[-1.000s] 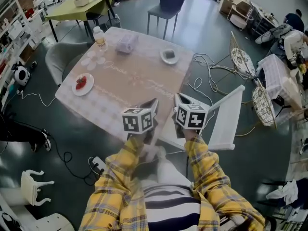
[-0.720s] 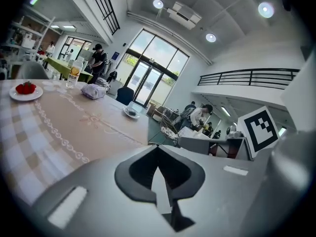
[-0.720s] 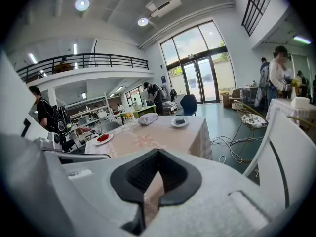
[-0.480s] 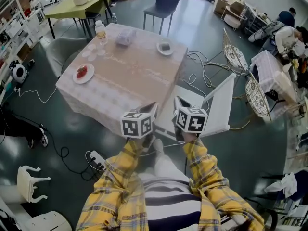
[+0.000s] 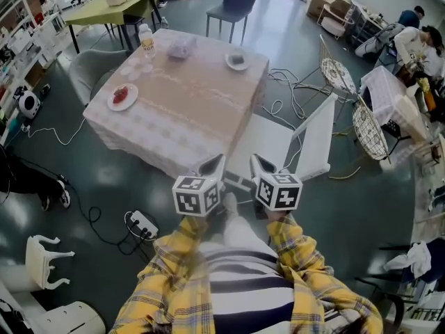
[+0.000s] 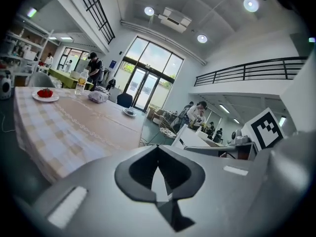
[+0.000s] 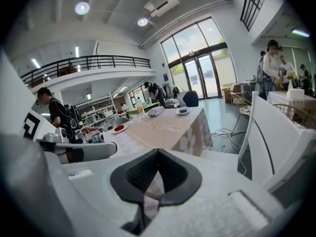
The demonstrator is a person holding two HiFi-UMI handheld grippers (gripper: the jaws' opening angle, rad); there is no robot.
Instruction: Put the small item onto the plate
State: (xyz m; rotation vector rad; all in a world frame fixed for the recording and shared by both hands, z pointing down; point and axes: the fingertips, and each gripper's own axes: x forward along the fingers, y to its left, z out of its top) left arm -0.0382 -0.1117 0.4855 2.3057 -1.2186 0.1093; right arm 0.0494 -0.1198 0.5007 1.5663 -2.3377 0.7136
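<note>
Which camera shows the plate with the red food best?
Head view: it looks down on the whole plate, red food visible. The left gripper view shows the plate low and edge-on; the right gripper view, tiny and far.

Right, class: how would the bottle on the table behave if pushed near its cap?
The bottle stands tall and narrow, so it would probably tip rather than slide. It looks like clear plastic, so likely light. It stands near the table edge, so it might fall off.

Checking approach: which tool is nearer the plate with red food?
Left. The left tool is off the table's near corner, plate with red food ahead to its left; the right tool is farther right, by the white chair.
</note>
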